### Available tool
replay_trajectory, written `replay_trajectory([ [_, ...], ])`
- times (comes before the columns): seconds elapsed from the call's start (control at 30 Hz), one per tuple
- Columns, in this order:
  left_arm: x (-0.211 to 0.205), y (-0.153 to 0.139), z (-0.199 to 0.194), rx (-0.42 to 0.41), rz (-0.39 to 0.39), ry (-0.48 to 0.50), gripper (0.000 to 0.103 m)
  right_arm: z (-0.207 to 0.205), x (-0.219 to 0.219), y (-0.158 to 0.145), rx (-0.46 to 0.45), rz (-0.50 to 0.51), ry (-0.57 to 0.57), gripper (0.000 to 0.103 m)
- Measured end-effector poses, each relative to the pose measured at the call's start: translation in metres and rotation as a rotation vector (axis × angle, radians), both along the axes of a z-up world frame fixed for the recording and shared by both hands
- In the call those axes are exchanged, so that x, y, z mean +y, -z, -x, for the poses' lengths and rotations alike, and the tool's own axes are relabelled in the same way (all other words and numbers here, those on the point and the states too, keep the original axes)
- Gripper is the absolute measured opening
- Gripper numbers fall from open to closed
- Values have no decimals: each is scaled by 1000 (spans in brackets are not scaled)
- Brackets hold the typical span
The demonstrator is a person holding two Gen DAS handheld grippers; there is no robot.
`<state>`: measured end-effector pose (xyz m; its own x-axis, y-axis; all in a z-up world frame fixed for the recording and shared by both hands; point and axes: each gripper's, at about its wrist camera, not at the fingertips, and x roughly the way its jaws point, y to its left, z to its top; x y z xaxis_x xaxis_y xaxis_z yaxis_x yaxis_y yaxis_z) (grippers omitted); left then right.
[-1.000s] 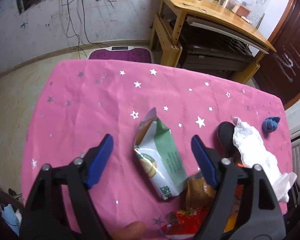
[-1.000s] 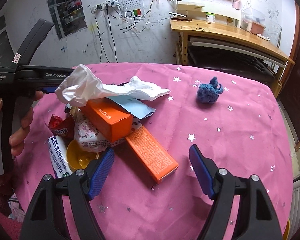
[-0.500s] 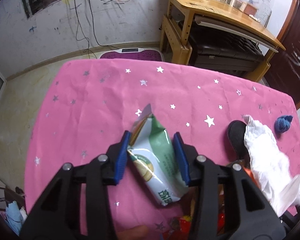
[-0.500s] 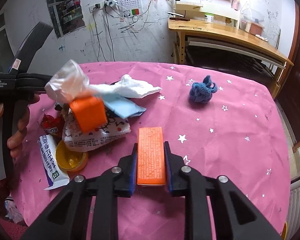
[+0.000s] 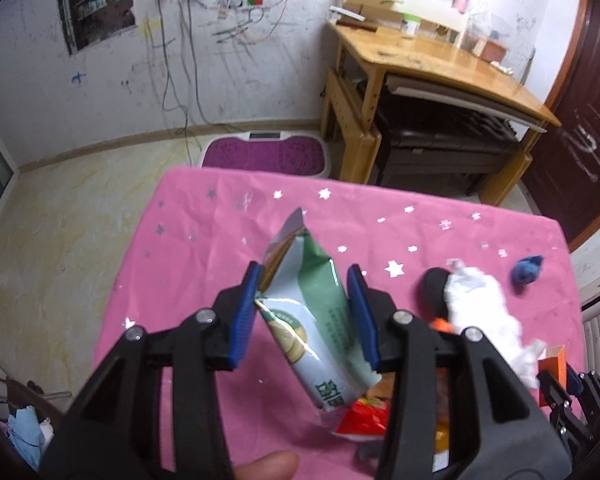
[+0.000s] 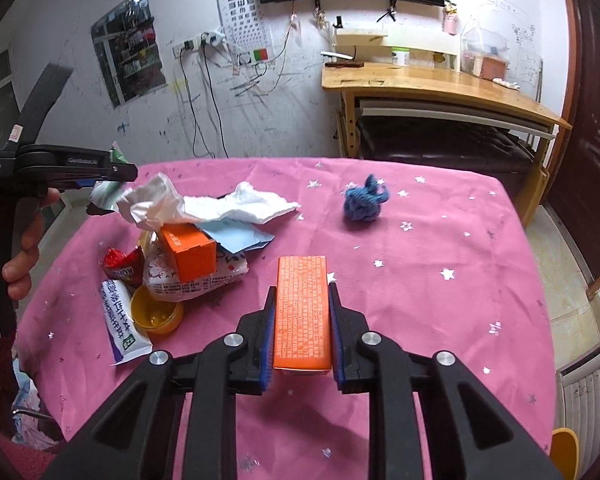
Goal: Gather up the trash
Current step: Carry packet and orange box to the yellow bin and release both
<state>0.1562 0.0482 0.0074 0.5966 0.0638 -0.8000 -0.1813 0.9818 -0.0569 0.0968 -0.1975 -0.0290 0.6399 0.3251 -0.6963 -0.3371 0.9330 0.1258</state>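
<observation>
My left gripper (image 5: 306, 276) is shut on a green and white snack bag (image 5: 320, 320), which hangs tilted above the pink star-print tablecloth (image 5: 204, 232). My right gripper (image 6: 302, 292) is shut on a long orange box (image 6: 302, 312), lifted just off the cloth. The trash pile lies at the left of the right wrist view: a crumpled white tissue (image 6: 228, 204), a second orange box (image 6: 188, 252), a red wrapper (image 6: 120, 266), a white packet (image 6: 120, 320), a yellow lid (image 6: 156, 314) and a printed white bag (image 6: 196, 284).
A blue yarn ball (image 6: 364, 202) sits apart on the cloth, beyond the pile. A wooden desk (image 6: 440, 84) stands behind the table, a purple mat (image 5: 264, 156) lies on the floor, and a radiator (image 6: 588, 392) is at the right edge.
Both grippers went from open to shut: the left on the snack bag, the right on the long orange box. Both items have since risen off the cloth.
</observation>
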Motion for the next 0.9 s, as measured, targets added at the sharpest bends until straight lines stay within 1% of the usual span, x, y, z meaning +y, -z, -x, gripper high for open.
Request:
replay_trajectory([
  [0.13, -21, -19, 12, -45, 1, 48, 42, 11, -21, -9, -22, -24, 33, 17],
  [0.23, -45, -30, 19, -63, 10, 109, 42, 21, -37, -15, -41, -39, 64, 17],
  [0.37, -87, -36, 28, -71, 27, 211, 42, 39, -73, -25, -70, -58, 130, 17],
  [0.53, -149, -40, 41, -77, 53, 353, 42, 66, -128, -32, -95, -71, 253, 17],
  [0.73, -237, -34, 59, -48, 89, 567, 42, 106, -200, -21, -83, -78, 434, 17],
  [0.9, -306, -21, 76, -14, 78, 716, 42, 131, -244, -2, -49, -83, 545, 17],
])
